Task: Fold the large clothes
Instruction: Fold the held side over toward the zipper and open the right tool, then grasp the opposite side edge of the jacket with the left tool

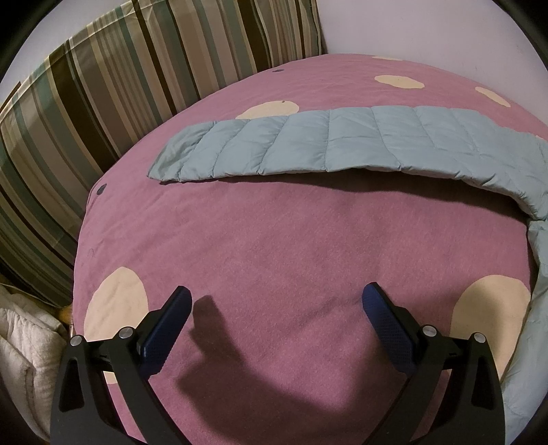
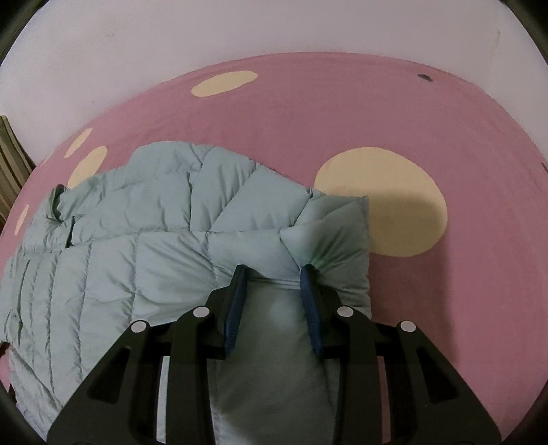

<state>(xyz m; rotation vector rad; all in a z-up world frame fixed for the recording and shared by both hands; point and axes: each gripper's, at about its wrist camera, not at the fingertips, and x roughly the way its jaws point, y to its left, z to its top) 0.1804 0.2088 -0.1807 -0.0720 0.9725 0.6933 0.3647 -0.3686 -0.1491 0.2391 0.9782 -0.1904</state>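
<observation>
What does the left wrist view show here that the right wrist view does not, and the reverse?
Only the left wrist view shows the left gripper, open and empty above the bedspread, the jacket's sleeve stretched out flat, the striped pillow and a white quilt beside the bed.

Only the right wrist view shows the right gripper shut on the jacket's sleeve cuff, folded over the bunched jacket body.

Both share the light blue puffer jacket, the pink bedspread with cream dots, and the pale wall.
</observation>
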